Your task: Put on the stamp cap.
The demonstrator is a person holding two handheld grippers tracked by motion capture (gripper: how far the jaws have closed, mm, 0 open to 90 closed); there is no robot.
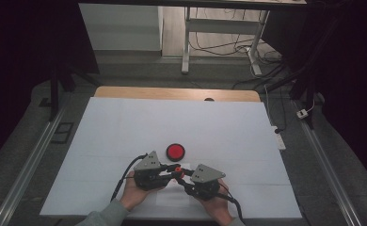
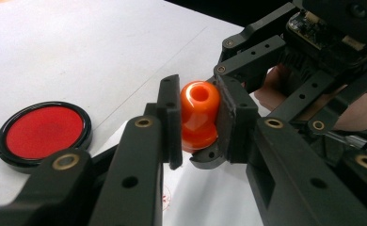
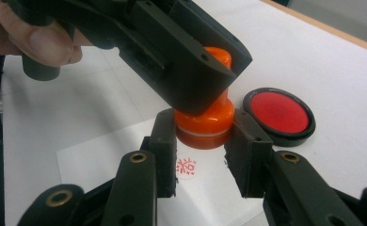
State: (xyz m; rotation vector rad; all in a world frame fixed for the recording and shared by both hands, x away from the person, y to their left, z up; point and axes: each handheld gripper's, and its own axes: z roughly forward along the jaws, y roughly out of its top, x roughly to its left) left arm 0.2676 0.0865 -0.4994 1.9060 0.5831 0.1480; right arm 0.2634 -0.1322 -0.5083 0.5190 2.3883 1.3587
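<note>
Now both the left gripper (image 1: 170, 168) and right gripper (image 1: 184, 181) clamp the orange stamp (image 2: 198, 114), its long axis upright, base down, above the paper (image 3: 125, 155).

Two sets of matte black tongs, left (image 1: 168, 170) and right (image 1: 185, 181), with blocky square pads and brass-ringed pivot holes along the arms. Grey three-cornered plates on top, dotted with small screws. Black trailing cables. Grey-green sleeve cuffs (image 1: 107, 214).

red ink pad (image 1: 175, 151) on white table cover (image 1: 125, 127) | grey desk frame (image 1: 219, 28) beyond | cables on floor (image 1: 228, 47)
</note>
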